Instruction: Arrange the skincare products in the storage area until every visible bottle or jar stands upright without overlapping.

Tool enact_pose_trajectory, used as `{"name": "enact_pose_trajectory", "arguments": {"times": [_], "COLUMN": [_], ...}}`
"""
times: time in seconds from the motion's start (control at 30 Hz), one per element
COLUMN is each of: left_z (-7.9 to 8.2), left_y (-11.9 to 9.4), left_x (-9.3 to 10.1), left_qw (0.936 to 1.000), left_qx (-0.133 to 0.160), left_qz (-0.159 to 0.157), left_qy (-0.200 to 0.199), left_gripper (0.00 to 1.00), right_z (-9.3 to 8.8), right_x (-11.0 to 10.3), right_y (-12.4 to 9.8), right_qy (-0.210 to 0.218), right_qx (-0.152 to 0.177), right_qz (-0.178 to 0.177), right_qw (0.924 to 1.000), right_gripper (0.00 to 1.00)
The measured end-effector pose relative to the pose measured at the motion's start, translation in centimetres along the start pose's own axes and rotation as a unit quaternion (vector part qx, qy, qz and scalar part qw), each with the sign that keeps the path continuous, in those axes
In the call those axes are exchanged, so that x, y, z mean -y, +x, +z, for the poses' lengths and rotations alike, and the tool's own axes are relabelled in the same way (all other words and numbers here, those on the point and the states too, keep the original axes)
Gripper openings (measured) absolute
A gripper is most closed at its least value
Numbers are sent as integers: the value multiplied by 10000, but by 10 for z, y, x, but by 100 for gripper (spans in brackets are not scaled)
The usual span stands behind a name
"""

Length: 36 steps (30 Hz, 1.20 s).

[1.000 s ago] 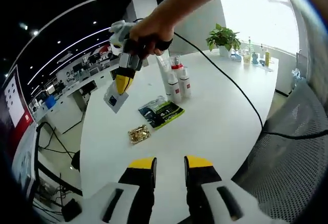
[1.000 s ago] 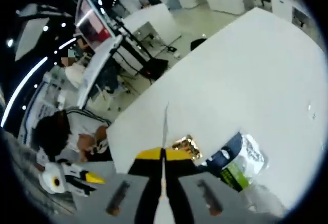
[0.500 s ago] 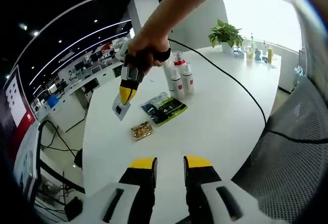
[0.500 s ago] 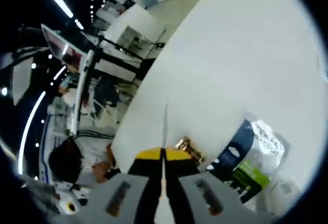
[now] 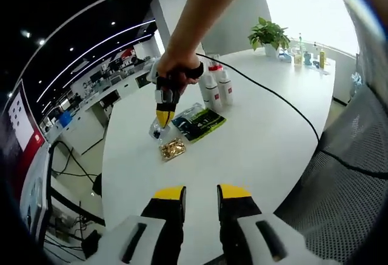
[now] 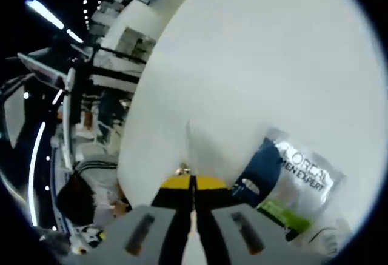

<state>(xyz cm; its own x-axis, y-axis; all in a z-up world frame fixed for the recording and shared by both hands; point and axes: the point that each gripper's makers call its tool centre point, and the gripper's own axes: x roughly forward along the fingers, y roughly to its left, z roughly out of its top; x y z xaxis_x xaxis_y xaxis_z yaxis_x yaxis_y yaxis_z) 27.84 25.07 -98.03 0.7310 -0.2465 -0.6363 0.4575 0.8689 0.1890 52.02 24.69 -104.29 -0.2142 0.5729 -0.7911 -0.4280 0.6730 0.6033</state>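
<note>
Sachets lay flat on the white desk (image 5: 260,137): a glossy dark packet with a green panel (image 5: 199,123), long side running across the desk toward the bottles, and a small gold foil packet (image 5: 172,149) just beside it. In the right gripper view the dark packet (image 6: 290,187) read as crinkled silver-edged film with printed lettering. Three white plastic bottles (image 5: 218,85) with red labels stood upright in a tight group behind the packets, their long axes vertical.

The right tongs (image 5: 163,118) pointed steeply down, yellow tips pinched on a thin clear sachet (image 5: 157,129) whose lower edge met the desk next to the gold packet. Edge-on, that sachet (image 6: 188,147) rose as a narrow sliver from the closed tips (image 6: 193,183).

The left tongs (image 5: 200,193) hovered above the desk's near edge, parted and holding nothing.
</note>
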Motion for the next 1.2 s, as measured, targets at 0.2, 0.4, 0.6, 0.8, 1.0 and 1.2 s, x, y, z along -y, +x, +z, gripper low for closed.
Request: {"name": "enact_pose_trajectory", "arguments": {"times": [0.2, 0.4, 0.6, 0.8, 1.0, 1.2], "left_z": [-2, -3, -6, -4, -3, -1], "left_y": [1, 1, 1, 1, 0, 0], "left_x": [1, 1, 0, 0, 1, 1], "left_qw": [10000, 10000, 9997, 9998, 9999, 9999], "left_qx": [-38, -71, -139, -81, -40, -4], "left_qz": [-16, -24, 3, 10, -1, 19], "left_qy": [25, 56, 208, 157, 161, 129], "left_gripper": [21, 21, 21, 21, 21, 22], "right_z": [0, 2, 2, 3, 2, 2], "right_x": [15, 22, 27, 26, 26, 27], "right_y": [9, 7, 10, 11, 11, 9], "right_qy": [158, 405, 470, 564, 579, 476], "right_qx": [-61, 44, 87, 292, 450, 580], "right_qz": [-323, -434, -520, -505, -550, -665], "right_qw": [9993, 9982, 9975, 9967, 9958, 9950], "right_gripper": [0, 3, 5, 5, 6, 9]}}
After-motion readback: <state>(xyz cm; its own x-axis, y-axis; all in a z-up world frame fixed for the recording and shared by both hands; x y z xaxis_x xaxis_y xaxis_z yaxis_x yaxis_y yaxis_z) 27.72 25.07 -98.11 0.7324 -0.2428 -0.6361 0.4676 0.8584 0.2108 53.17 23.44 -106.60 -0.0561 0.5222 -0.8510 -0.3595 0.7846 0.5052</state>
